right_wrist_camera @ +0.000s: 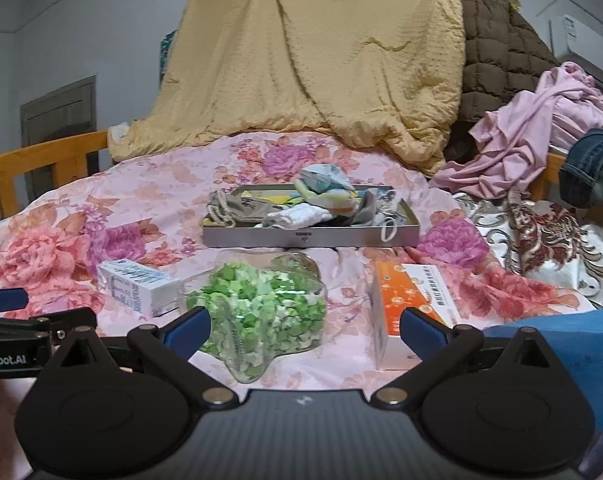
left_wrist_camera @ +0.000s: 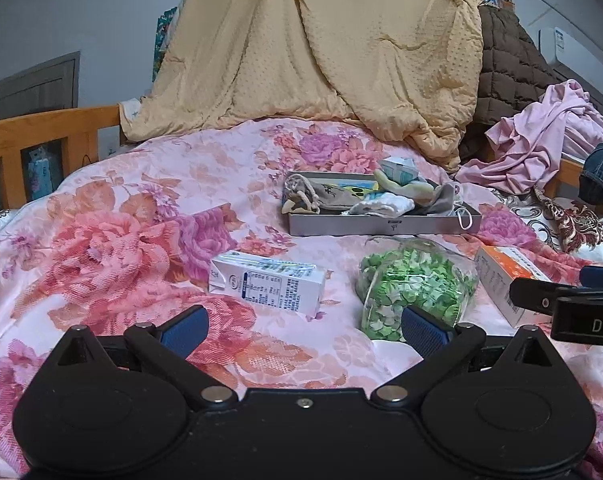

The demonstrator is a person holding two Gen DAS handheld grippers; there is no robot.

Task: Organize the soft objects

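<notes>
Left gripper [left_wrist_camera: 303, 330] and right gripper [right_wrist_camera: 306, 330] held with jaws spread wide and empty, soft cloth items piled in shallow grey metal tray [right_wrist_camera: 309, 237] on floral pink bedspread [left_wrist_camera: 113, 240], clear bag of green paper stars [right_wrist_camera: 257, 308] lying before it.

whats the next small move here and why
Probably ease the right gripper forward and down around the clear bag of green bits. Both grippers are open and empty, the grey tray already holds soft items, and the bag lies right ahead between the right fingers, outside the tray. The two cartons look rigid.
</notes>
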